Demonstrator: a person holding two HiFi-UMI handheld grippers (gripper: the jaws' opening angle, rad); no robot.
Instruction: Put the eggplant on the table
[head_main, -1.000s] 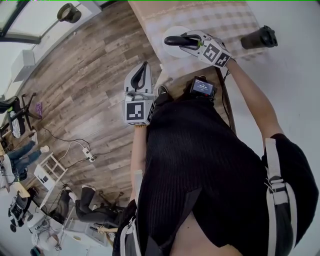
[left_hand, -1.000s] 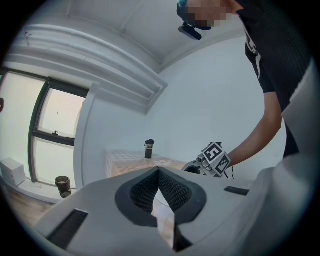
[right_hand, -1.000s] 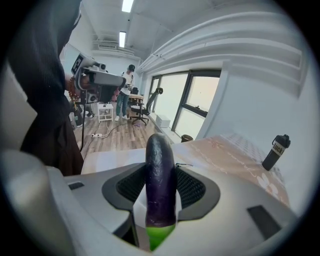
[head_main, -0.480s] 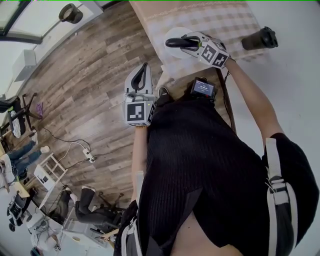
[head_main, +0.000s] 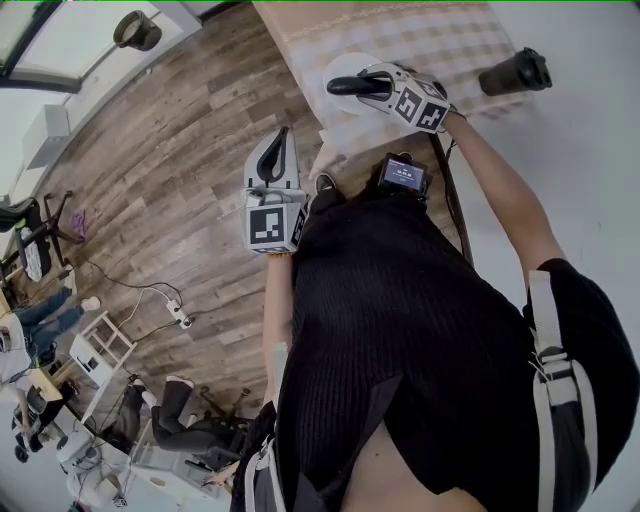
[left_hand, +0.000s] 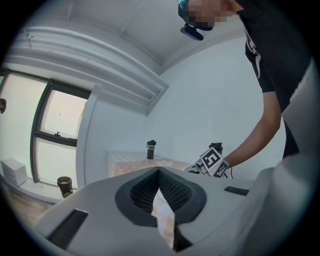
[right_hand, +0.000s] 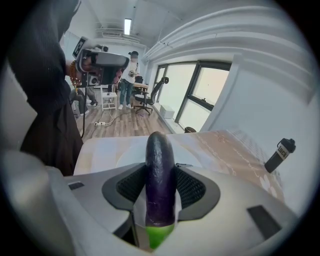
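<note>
A dark purple eggplant (right_hand: 160, 150) with a green stem end lies lengthwise between the pads of my right gripper (right_hand: 160, 175), which is shut on it. In the head view that gripper (head_main: 352, 86) holds the eggplant (head_main: 345, 85) over a white plate (head_main: 338, 66) at the near corner of the table (head_main: 440, 40) with a checked cloth. The plate (right_hand: 122, 150) shows under the eggplant's tip. My left gripper (head_main: 286, 135) hangs over the wooden floor left of the table, shut and empty (left_hand: 158, 171).
A black bottle (head_main: 515, 72) stands on the table's right part, also seen as the bottle (right_hand: 280, 155). A small screen device (head_main: 404, 174) hangs at the person's chest. Chairs, a cable strip and people are on the floor far left (head_main: 60, 330).
The right gripper has tilted a little with the eggplant above the plate. The left gripper has stayed where it was.
</note>
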